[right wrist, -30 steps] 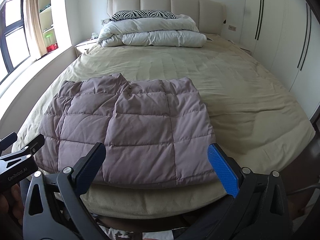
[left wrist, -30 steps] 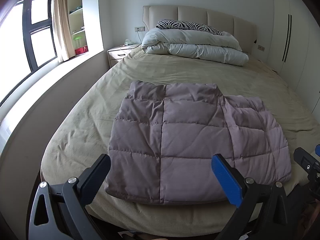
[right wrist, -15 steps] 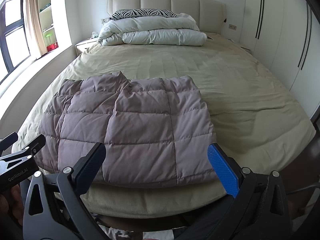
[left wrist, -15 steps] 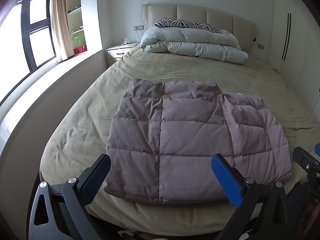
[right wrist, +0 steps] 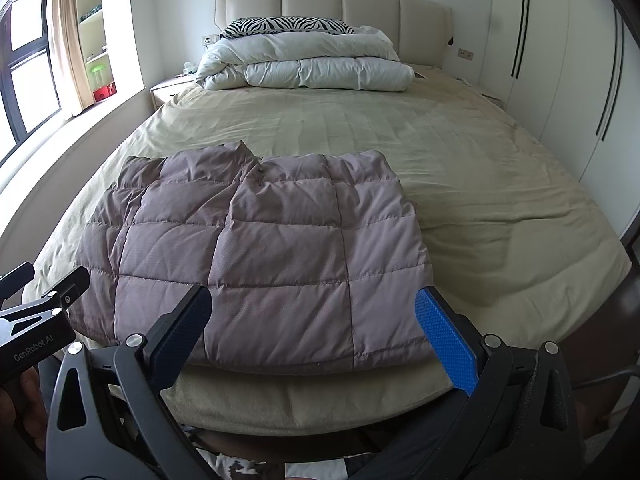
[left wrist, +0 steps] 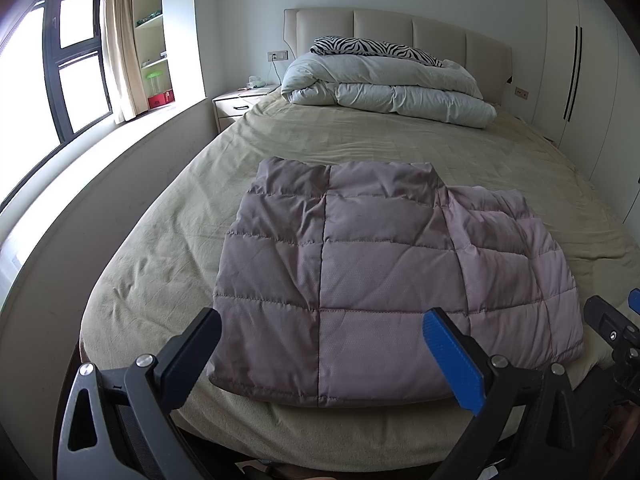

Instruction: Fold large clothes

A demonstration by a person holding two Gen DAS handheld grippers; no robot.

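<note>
Left wrist: quilted jacket (left wrist: 384, 280) on bed (left wrist: 160, 248); wardrobe (left wrist: 580, 80) behind.

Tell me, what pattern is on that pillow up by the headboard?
Black-and-white zebra stripes. The pillow lies on the folded white duvet, clearest in the left wrist view.

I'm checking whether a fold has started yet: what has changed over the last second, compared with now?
Almost nothing. Both cameras drifted very slightly, so the quilted jacket sits a touch differently in the picture, but it lies folded flat at the foot of the bed as before. The left tongs and right tongs stay open above its near edge, holding nothing. The duvet is unmoved.
</note>
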